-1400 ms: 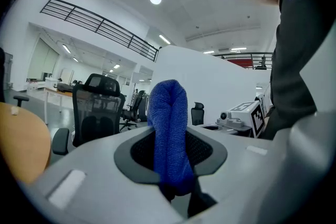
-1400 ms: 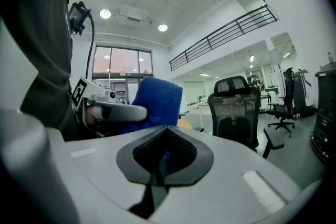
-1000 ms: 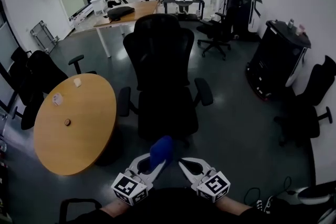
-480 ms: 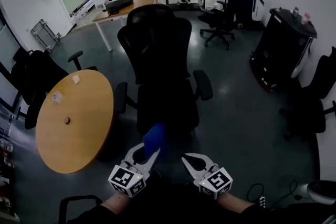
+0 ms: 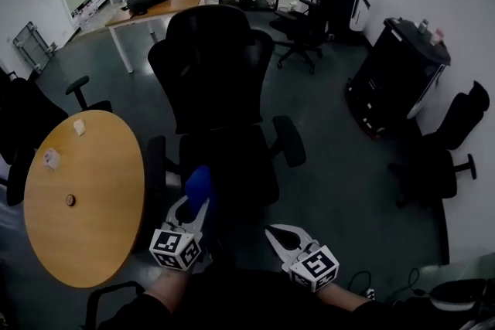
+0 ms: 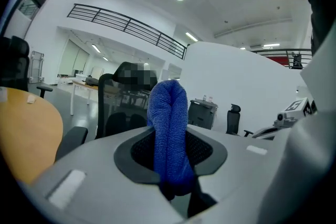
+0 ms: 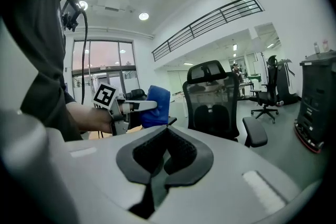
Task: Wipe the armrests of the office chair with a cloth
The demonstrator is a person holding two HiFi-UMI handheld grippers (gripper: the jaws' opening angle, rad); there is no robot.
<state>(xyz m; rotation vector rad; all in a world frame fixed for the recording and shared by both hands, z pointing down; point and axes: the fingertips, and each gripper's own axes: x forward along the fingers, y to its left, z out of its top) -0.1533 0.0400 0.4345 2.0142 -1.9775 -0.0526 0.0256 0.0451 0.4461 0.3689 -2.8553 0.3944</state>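
A black office chair [image 5: 213, 66] faces me in the middle of the head view, its left armrest [image 5: 157, 158] and right armrest [image 5: 288, 140] flanking the seat. My left gripper [image 5: 192, 206] is shut on a folded blue cloth [image 5: 198, 185], held just in front of the seat, nearer the left armrest. In the left gripper view the cloth [image 6: 168, 118] stands upright between the jaws, with the chair [image 6: 118, 105] behind it. My right gripper [image 5: 272, 231] is low and to the right, shut with nothing in it. The right gripper view shows the chair [image 7: 212, 97] and the cloth [image 7: 156, 105].
A round wooden table [image 5: 85, 205] with a few small items stands close at the left. Other black chairs sit at the left [image 5: 31, 120] and right [image 5: 441, 158]. A black cabinet [image 5: 394, 81] is at the right, and a desk [image 5: 155, 4] with people at the back.
The head view has swung, so chair and table sit further left in frame. The left gripper with the cloth has shifted left, away from the right gripper.
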